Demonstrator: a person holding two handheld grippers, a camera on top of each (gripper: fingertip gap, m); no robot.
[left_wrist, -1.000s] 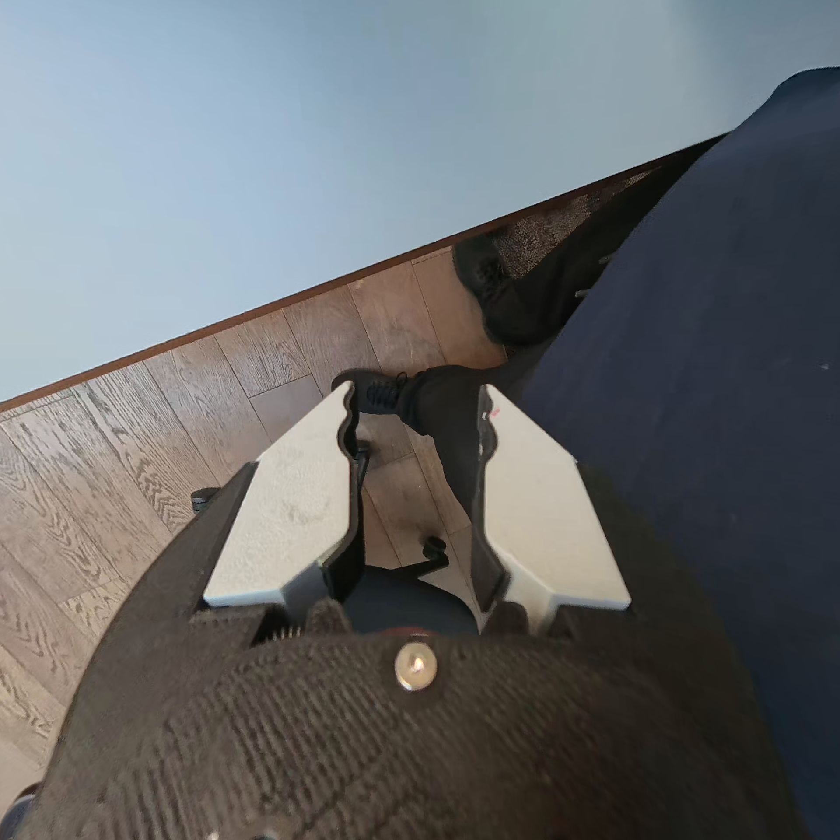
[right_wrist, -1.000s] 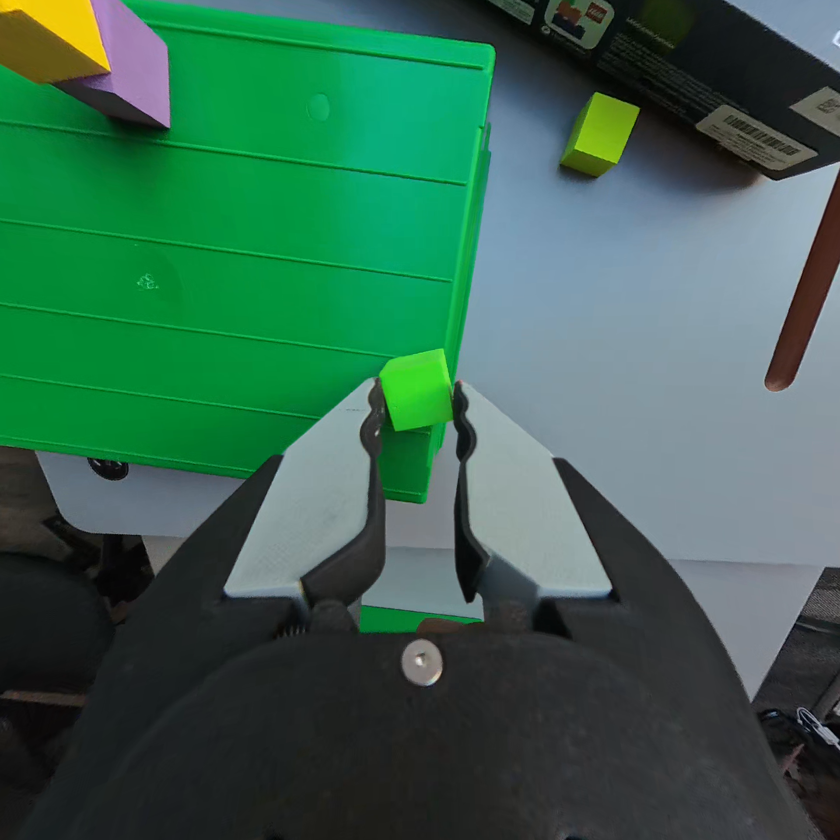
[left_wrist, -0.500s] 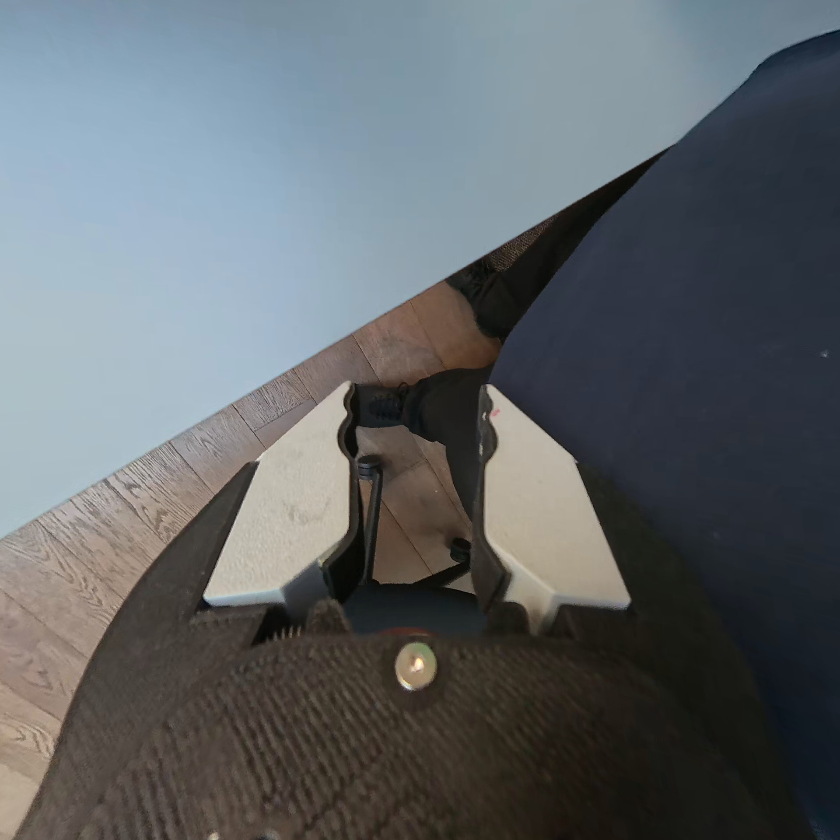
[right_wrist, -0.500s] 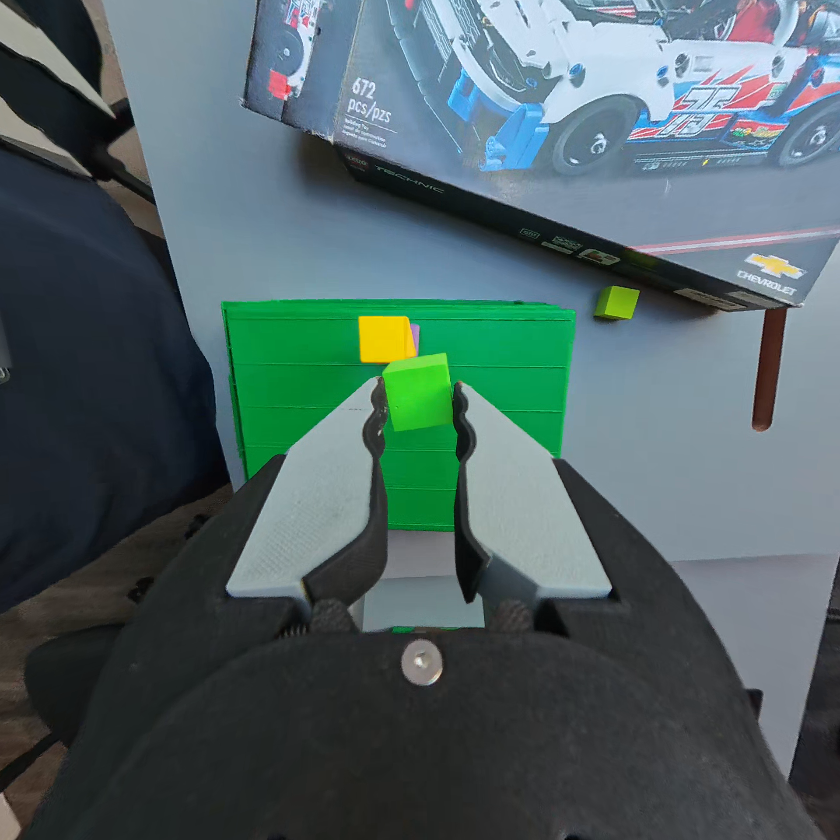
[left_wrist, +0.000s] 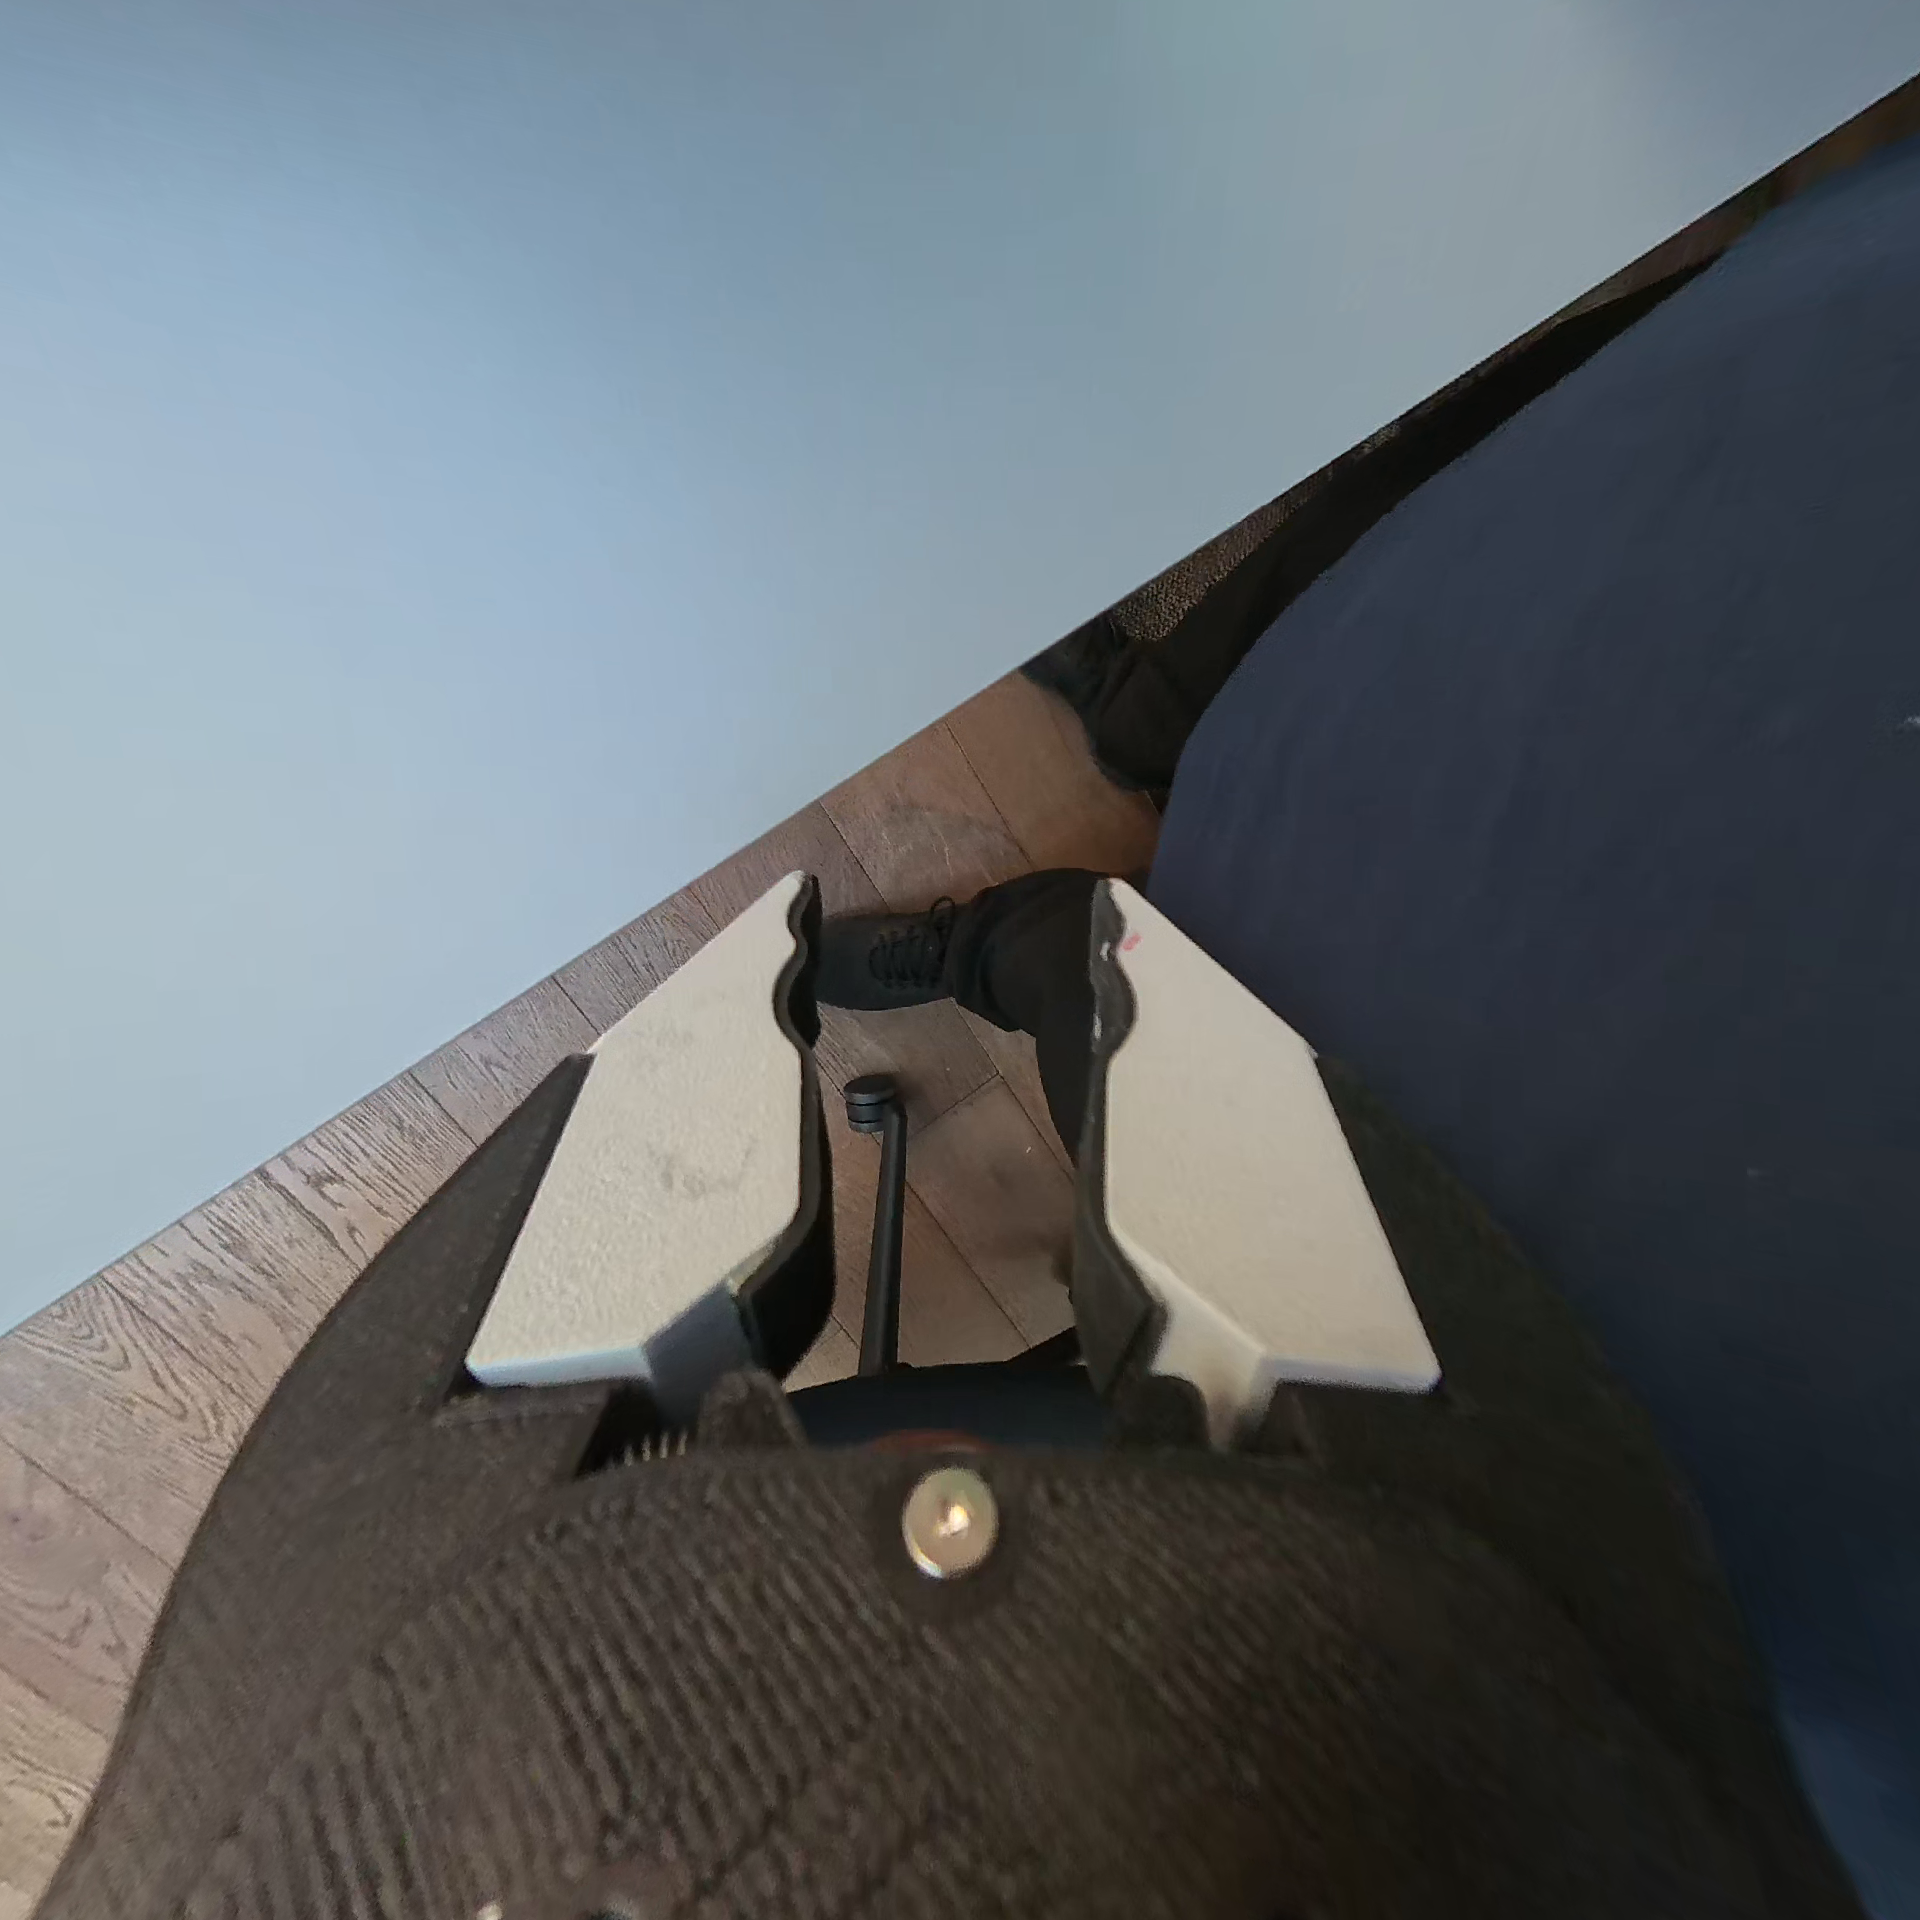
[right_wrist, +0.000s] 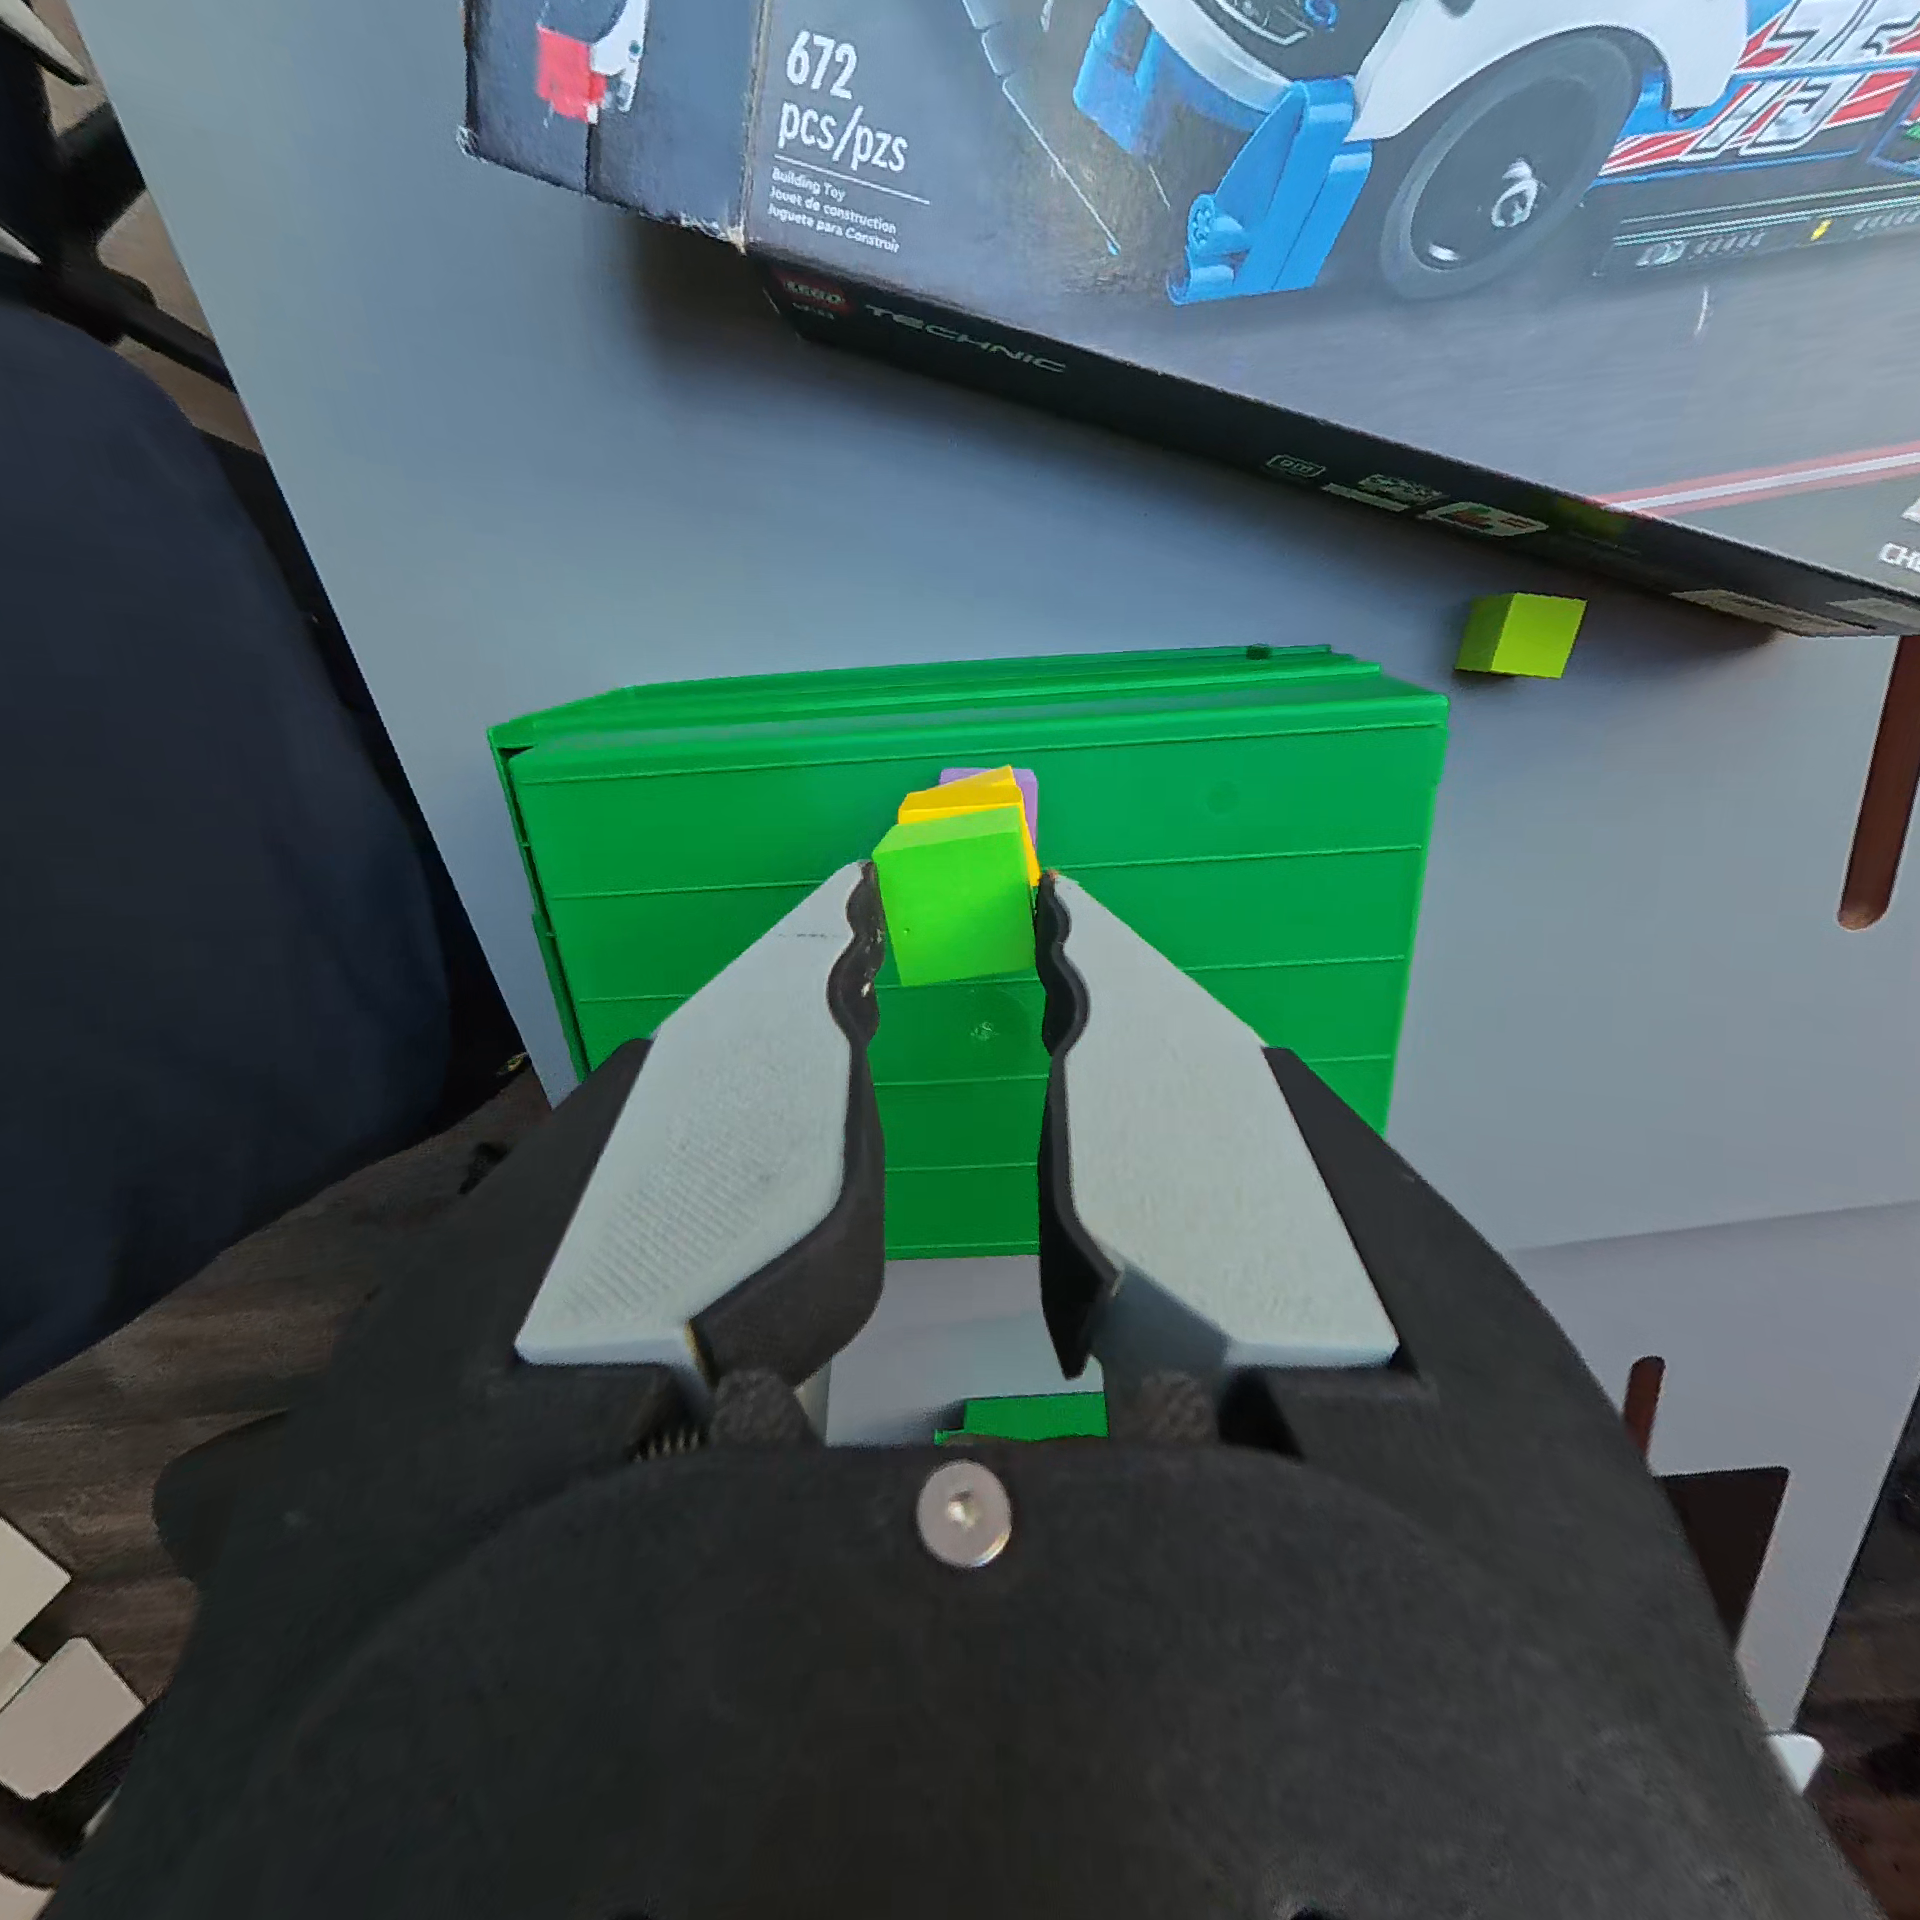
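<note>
My right gripper (right_wrist: 954, 914) is shut on a bright green block (right_wrist: 951, 904), both pads pressing its sides. It holds the block above a green plastic box (right_wrist: 1195, 935) on the grey table. Just beyond the held block, a yellow block (right_wrist: 961, 800) sits on a purple block (right_wrist: 1023, 790) on the box's top. My left gripper (left_wrist: 951, 935) is open with nothing between its fingers. It hangs beside the grey table edge (left_wrist: 416, 520) and points down at a wooden floor (left_wrist: 935, 831), a black shoe (left_wrist: 894, 961) and a person's dark blue clothing (left_wrist: 1558, 831).
A large toy-car box (right_wrist: 1247, 208) lies at the table's far side. A lime green block (right_wrist: 1517, 636) lies beside it, right of the green box. A brown slot (right_wrist: 1875, 810) cuts the table at the right. A chair base arm (left_wrist: 881, 1195) is on the floor. Spacing between my two grippers at the tips: around 40 cm.
My right gripper, still holding the green block, pulled back and up from the box's near right corner, then moved in behind the yellow and purple blocks. My left gripper drifted slightly, staying open.
</note>
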